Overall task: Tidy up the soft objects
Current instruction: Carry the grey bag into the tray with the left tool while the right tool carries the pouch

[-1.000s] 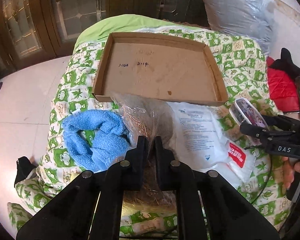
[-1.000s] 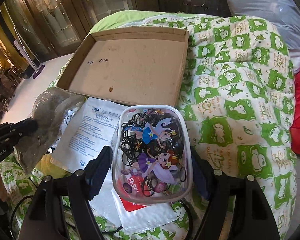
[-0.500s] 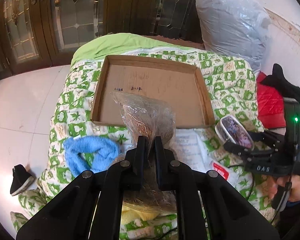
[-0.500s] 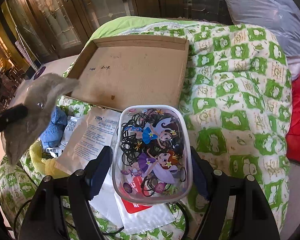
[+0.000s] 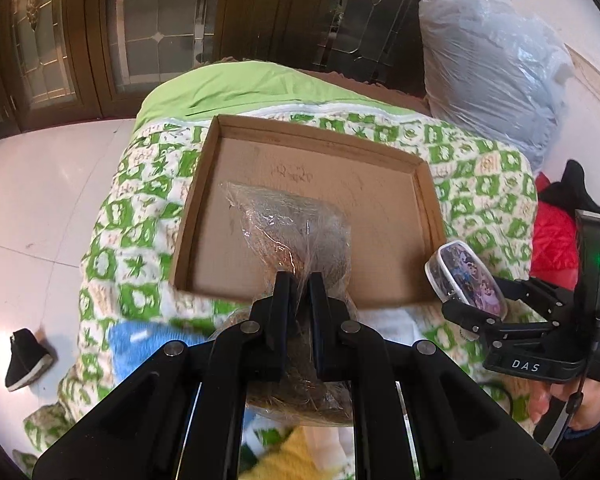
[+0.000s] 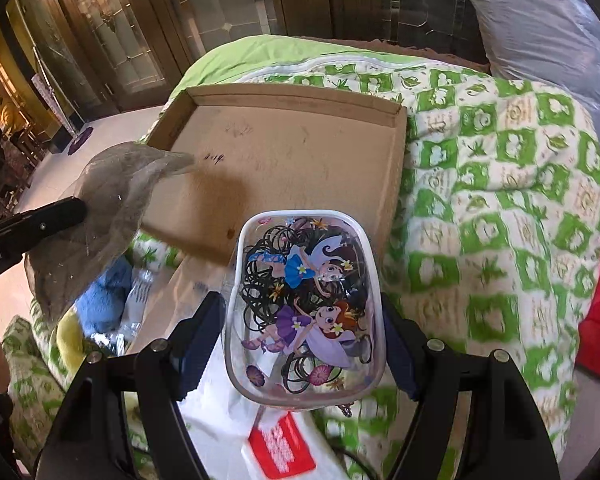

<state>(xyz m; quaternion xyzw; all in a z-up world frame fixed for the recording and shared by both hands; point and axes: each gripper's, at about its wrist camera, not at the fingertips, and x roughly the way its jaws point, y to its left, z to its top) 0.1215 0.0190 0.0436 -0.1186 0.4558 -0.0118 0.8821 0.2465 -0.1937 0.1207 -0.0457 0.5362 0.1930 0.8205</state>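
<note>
The left gripper [image 5: 299,280] is seen clamped tight on a crinkled clear plastic bag [image 5: 288,228] filled with a grey-brown fibrous mass; the film is pinched between the two black fingers [image 5: 282,292], and the bag is held off the bedding, its upper end lying in view over the near part of the cardboard tray [image 5: 430,200]. From the right wrist view the same bag [image 6: 112,200] is seen hanging from the left finger at the tray's near left corner, with its shadow cast on the tray floor.

The right gripper [image 6: 302,320] is held at a moderate width, its blue-padded fingers [image 6: 198,336] pressed against the two long sides of a clear plastic pouch [image 6: 304,304] printed with cartoon fairies and packed with black hair ties. The pouch is carried above the bedding just before the tray's near right corner.

The shallow tray [image 6: 398,168] is laid on a green-and-white patterned quilt [image 6: 500,200], with only handwriting and a small stain on its floor. Below the grippers, a white printed packet with a red label [image 6: 282,444], a blue towel [image 6: 100,304] and something yellow [image 6: 66,336] are left on the quilt. A large bag wrapped in pale plastic [image 5: 488,72] is set beyond the bed, a red cloth [image 5: 552,240] to its right, and a black shoe [image 5: 26,360] on the white floor tiles.
</note>
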